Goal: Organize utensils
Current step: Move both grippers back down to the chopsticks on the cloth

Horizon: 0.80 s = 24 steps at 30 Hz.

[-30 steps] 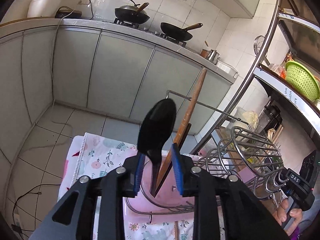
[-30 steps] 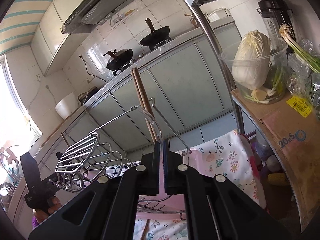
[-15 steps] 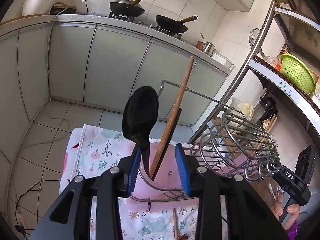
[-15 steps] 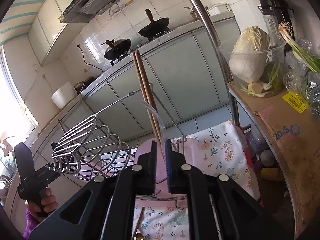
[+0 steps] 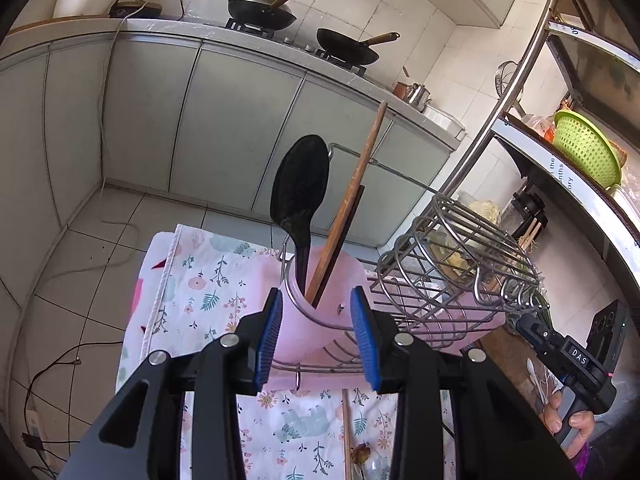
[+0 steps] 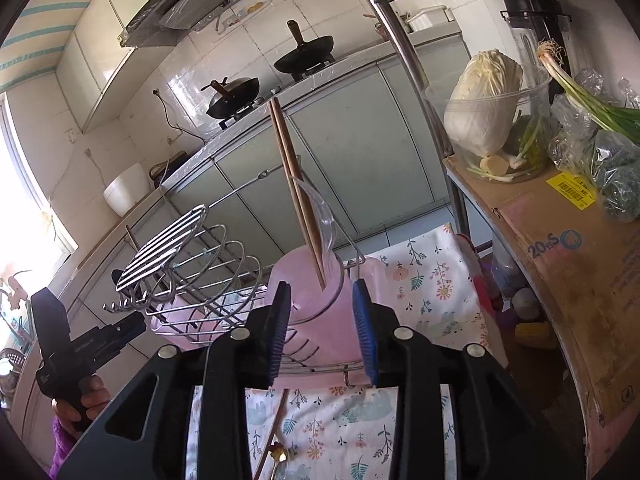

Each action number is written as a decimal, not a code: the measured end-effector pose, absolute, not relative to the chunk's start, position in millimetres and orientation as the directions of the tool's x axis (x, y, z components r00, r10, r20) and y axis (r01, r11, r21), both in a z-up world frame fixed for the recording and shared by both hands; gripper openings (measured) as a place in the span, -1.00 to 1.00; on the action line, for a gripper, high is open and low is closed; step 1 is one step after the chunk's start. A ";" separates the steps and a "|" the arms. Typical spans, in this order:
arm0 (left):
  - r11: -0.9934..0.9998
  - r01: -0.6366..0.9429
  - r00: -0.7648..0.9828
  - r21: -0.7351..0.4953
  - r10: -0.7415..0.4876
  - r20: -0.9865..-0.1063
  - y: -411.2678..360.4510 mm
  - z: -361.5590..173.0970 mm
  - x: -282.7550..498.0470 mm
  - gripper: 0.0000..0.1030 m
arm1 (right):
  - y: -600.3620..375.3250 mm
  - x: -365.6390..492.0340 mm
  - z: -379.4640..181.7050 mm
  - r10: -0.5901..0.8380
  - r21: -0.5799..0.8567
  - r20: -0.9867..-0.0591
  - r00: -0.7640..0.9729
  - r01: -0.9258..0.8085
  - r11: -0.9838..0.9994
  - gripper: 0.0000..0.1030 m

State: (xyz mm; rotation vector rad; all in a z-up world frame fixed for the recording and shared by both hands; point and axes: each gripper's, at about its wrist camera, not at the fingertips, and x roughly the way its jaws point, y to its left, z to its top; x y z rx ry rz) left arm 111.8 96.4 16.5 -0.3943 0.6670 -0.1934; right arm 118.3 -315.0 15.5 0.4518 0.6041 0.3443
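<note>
A pink utensil cup [image 5: 320, 332] hangs in a wire rack [image 5: 460, 264]. In the left wrist view a black spoon [image 5: 300, 188] and a wooden chopstick [image 5: 352, 200] stand upright in it. My left gripper [image 5: 316, 332] is open and empty, just in front of the cup. In the right wrist view another pink cup [image 6: 320, 308] holds a pair of wooden chopsticks [image 6: 296, 192] and a clear plastic spoon [image 6: 320, 216]. My right gripper [image 6: 324, 328] is open and empty in front of that cup.
A floral cloth [image 5: 200, 280] covers the table; a loose chopstick [image 5: 346, 432] and a small spoon [image 6: 278, 454] lie on it near me. A metal shelf post [image 5: 500, 120] and a shelf with vegetables [image 6: 488, 104] stand at the right. Kitchen cabinets [image 5: 160, 120] are behind.
Both grippers have opened. The left let go of the black spoon and chopstick, the right let go of the clear spoon and chopsticks; the utensils now stand in the cups. Both grippers drew back.
</note>
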 end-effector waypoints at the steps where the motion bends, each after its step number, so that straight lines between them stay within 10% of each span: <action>1: 0.908 0.049 0.769 -0.417 -0.301 -0.564 95.9 14.8 107.8 -0.34 | -315.9 114.7 14.4 0.436 0.500 -0.466 0.770 -0.177 0.848 -0.37; 24: 0.903 0.061 0.556 -0.425 -0.384 -0.737 39.3 -88.1 58.1 -0.34 | -321.2 60.9 -71.5 0.376 0.383 -0.726 0.576 -0.116 0.917 -0.37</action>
